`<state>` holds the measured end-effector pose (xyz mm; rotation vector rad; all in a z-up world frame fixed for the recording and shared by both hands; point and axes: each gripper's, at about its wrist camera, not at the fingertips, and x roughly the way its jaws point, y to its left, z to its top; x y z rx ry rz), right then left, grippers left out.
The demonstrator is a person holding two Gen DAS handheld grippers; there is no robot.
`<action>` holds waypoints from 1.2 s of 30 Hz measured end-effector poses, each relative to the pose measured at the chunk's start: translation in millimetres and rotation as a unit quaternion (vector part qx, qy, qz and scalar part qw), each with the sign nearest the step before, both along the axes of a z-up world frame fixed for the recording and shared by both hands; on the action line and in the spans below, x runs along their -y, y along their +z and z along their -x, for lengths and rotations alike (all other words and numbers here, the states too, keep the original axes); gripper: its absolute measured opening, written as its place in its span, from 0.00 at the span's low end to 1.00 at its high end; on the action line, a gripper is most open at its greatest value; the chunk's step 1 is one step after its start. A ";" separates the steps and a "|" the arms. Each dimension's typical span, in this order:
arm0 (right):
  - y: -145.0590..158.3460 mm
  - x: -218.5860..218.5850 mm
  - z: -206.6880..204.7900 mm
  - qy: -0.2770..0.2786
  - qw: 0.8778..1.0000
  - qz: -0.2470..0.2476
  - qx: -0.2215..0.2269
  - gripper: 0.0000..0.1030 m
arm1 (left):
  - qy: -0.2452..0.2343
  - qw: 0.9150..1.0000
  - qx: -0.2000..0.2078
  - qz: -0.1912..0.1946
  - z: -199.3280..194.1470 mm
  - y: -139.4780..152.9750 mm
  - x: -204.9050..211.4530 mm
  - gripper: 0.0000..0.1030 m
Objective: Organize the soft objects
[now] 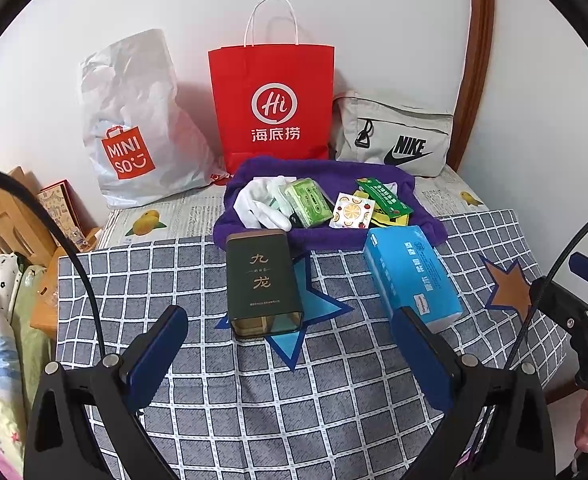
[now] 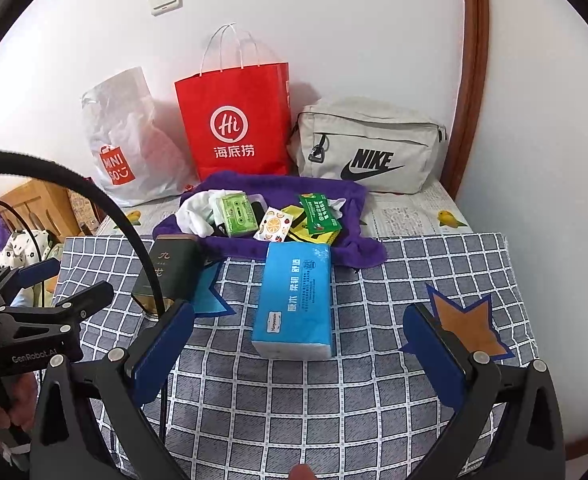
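A purple towel (image 1: 425,228) (image 2: 369,252) lies on the checked cloth with small things on it: white gloves (image 1: 264,204) (image 2: 194,212), a green cassette-print pack (image 1: 309,202) (image 2: 238,214), a fruit-print packet (image 1: 351,210) (image 2: 274,224) and a green sachet (image 1: 381,196) (image 2: 319,212). In front lie a blue tissue pack (image 1: 409,276) (image 2: 295,300) and a dark green tin (image 1: 262,284) (image 2: 170,272). My left gripper (image 1: 290,344) hovers open just short of the tin. Wide open, my right gripper (image 2: 297,340) stands near the tissue pack's end. Both hold nothing.
Against the back wall stand a white Miniso plastic bag (image 1: 134,128) (image 2: 130,140), a red paper bag (image 1: 272,104) (image 2: 234,124) and a grey Nike pouch (image 1: 397,136) (image 2: 369,144). A wooden frame (image 1: 469,60) rises at the right. Bedding and wooden furniture (image 1: 2,216) lie beyond the left edge.
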<state>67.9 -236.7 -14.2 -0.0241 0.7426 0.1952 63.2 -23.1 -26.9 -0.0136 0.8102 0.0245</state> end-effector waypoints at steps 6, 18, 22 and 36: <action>0.7 -2.6 1.3 0.005 1.000 0.000 0.001 1.00 | 0.000 1.000 0.000 0.001 0.4 -0.1 0.1 1.00; 3.7 -3.9 3.2 0.008 1.000 0.000 0.003 1.00 | -0.003 1.000 -0.002 0.000 1.5 -0.9 0.6 1.00; 4.0 -4.0 3.8 0.007 1.000 -0.001 0.005 1.00 | -0.003 1.000 -0.003 0.000 1.6 -1.8 0.4 1.00; 4.3 -4.2 5.1 0.008 1.000 0.000 0.005 1.00 | -0.002 1.000 -0.003 0.000 1.8 -1.6 0.7 1.00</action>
